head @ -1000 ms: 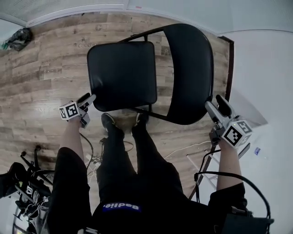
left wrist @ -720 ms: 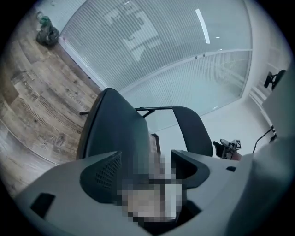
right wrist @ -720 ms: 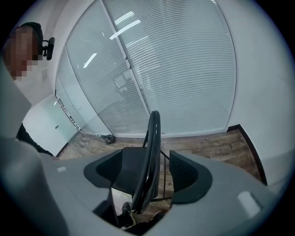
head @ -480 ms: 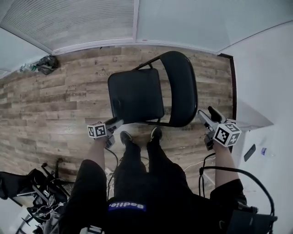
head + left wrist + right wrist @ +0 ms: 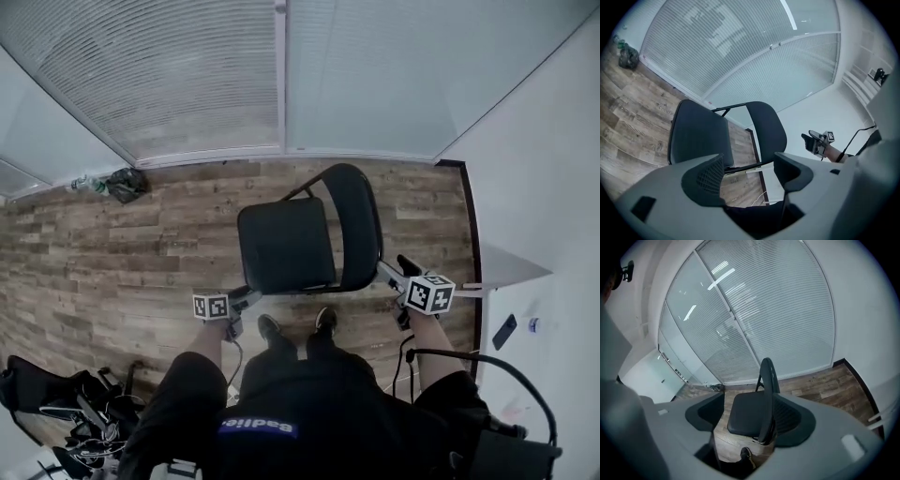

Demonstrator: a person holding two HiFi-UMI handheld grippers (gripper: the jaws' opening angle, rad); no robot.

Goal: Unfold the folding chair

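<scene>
The black folding chair (image 5: 286, 246) stands opened out on the wood floor, seat flat and backrest (image 5: 361, 225) upright on its right. My left gripper (image 5: 246, 298) hangs open just off the seat's near left corner, touching nothing. My right gripper (image 5: 396, 269) is open beside the backrest's near edge, apart from it. In the left gripper view the chair (image 5: 696, 136) lies beyond the open left gripper (image 5: 747, 171), and the right gripper (image 5: 813, 140) shows far right. In the right gripper view the chair (image 5: 767, 376) stands edge-on past the open right gripper (image 5: 750, 417).
A glass wall with blinds (image 5: 281, 75) runs behind the chair. A dark bag (image 5: 127, 183) lies by it at far left. A white wall closes the right side. Cables and dark gear (image 5: 66, 412) sit at lower left. The person's shoes (image 5: 270, 326) stand just before the chair.
The view has pulled back and up, so the chair looks smaller and farther. Both grippers have drawn back toward the person, away from seat and backrest, staying open.
</scene>
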